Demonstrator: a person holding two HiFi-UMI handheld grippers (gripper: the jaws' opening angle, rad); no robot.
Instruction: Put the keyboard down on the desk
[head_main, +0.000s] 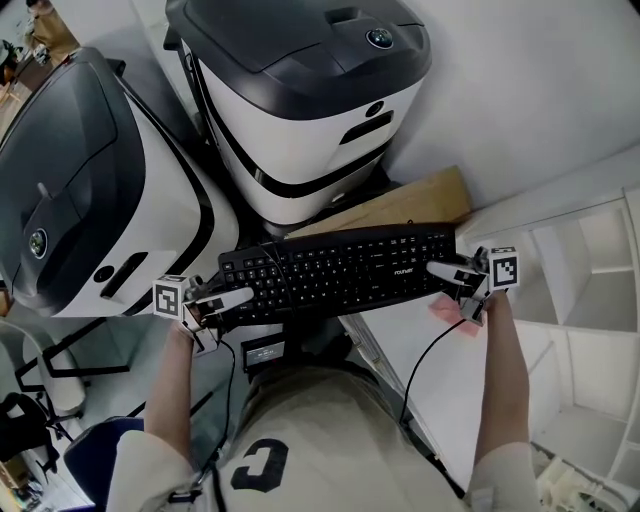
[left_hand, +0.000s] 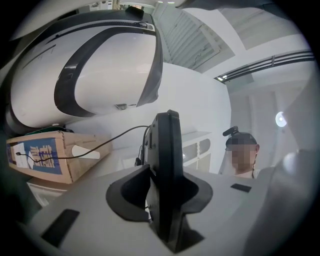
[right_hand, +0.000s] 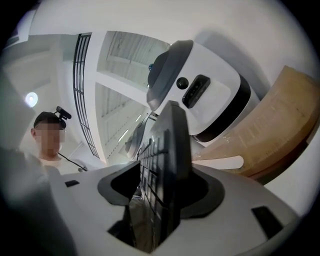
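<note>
Two big white-and-black machines (head_main: 310, 90) are standing behind the keyboard, one straight behind it and one behind its left end. The white desk (head_main: 430, 380) is lying under the keyboard's right end and in front of it, and a white shelf (head_main: 590, 300) is standing off to the keyboard's right. A sheet of cardboard (head_main: 400, 205) is poking out just behind the keyboard, from under the nearer machine.

The black keyboard (head_main: 340, 270) is hanging in the air, keys up and roughly level. Its right end is sitting over the desk's edge while its left end is reaching out past the desk. The left gripper (head_main: 238, 298) is clamping the left end with its jaws narrow on the thin body. The right gripper (head_main: 448, 272) is taking the right end with its jaws set wider, and the pads seem to be pressing on both faces. A thin cable (left_hand: 110, 142) is trailing from the keyboard's back edge towards the cardboard. A small pink thing (head_main: 445, 310) is lying on the desk just under the right end.

The keyboard is looking light and stiff, so it is likely carrying well from its two ends without sagging. Its smooth plastic could be slipping in a loose grip, and the keys could be getting pressed or popped. The short ends, clear of the main keys, are looking like the best holds. The cable may be tugging as the keyboard is going down.
</note>
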